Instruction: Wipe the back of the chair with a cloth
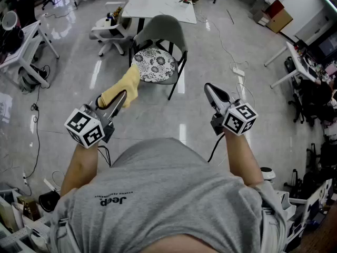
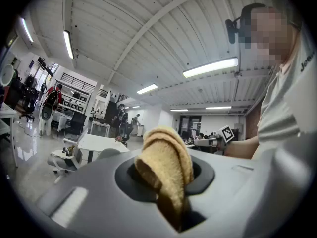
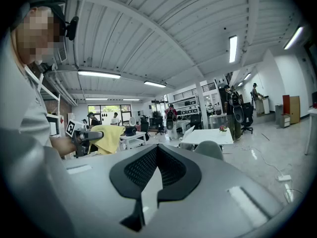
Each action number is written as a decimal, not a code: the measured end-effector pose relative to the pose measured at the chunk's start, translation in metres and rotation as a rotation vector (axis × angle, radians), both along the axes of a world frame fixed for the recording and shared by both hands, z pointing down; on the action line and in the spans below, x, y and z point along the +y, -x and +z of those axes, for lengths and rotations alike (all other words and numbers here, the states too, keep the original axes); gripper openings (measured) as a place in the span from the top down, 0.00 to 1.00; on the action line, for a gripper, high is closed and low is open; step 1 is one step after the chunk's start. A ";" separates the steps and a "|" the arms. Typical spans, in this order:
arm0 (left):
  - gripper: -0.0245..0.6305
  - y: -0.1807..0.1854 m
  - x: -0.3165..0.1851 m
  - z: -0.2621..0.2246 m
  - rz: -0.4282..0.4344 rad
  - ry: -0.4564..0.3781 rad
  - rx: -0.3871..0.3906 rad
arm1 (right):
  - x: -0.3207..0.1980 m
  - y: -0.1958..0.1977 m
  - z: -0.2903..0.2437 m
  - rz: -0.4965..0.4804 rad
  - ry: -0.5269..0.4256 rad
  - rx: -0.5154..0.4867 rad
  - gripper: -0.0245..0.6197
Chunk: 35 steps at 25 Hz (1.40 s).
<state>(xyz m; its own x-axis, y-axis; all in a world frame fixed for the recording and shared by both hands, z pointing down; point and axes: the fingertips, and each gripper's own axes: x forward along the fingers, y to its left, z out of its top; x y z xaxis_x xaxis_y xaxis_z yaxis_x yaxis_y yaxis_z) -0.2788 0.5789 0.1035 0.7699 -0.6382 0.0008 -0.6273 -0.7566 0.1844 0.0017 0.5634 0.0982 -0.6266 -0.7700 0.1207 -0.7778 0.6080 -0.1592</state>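
Nearest the person, on the chair's (image 1: pixel 161 29) front side, the left gripper (image 1: pixel 121 97) has its jaws clamped on one end of a yellow cloth (image 1: pixel 125 86). The rest of the cloth stands out past the tips as a loose fold pointing toward the chair, so the free part is ready to be laid on a surface and dragged. The right gripper (image 1: pixel 212 91) is level with it and equally short of the chair. Its jaws are drawn close together with nothing between them, so it looks like the spare hand, perhaps for steadying the frame.

Both grippers are well apart from the chair, so wiping has not begun. The chair turns its patterned seat cushion (image 1: pixel 154 65) toward the person, with the grey backrest curving up on the far side. The inner face of the back can probably be reached over the seat. The outer face would need a reach over the top or a step around.

Just beyond the chair stands a white table (image 1: pixel 158 3).
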 end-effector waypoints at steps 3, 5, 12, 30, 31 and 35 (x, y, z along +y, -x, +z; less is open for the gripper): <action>0.76 -0.001 0.000 0.001 -0.001 0.005 -0.001 | 0.000 0.000 0.001 -0.004 0.001 0.001 0.96; 0.76 -0.002 0.000 -0.001 0.001 0.005 -0.005 | -0.001 0.001 0.001 -0.010 0.000 0.004 0.96; 0.76 -0.010 -0.001 -0.001 0.001 -0.001 -0.007 | -0.003 -0.005 -0.002 -0.019 0.006 -0.026 0.96; 0.76 -0.105 0.008 -0.012 -0.034 0.001 -0.026 | 0.004 -0.090 -0.012 -0.063 -0.020 -0.047 0.96; 0.76 -0.113 0.009 -0.012 -0.039 0.002 -0.026 | 0.004 -0.098 -0.012 -0.068 -0.022 -0.049 0.96; 0.76 -0.143 0.011 -0.012 -0.055 0.005 -0.027 | 0.005 -0.126 -0.010 -0.083 -0.028 -0.050 0.96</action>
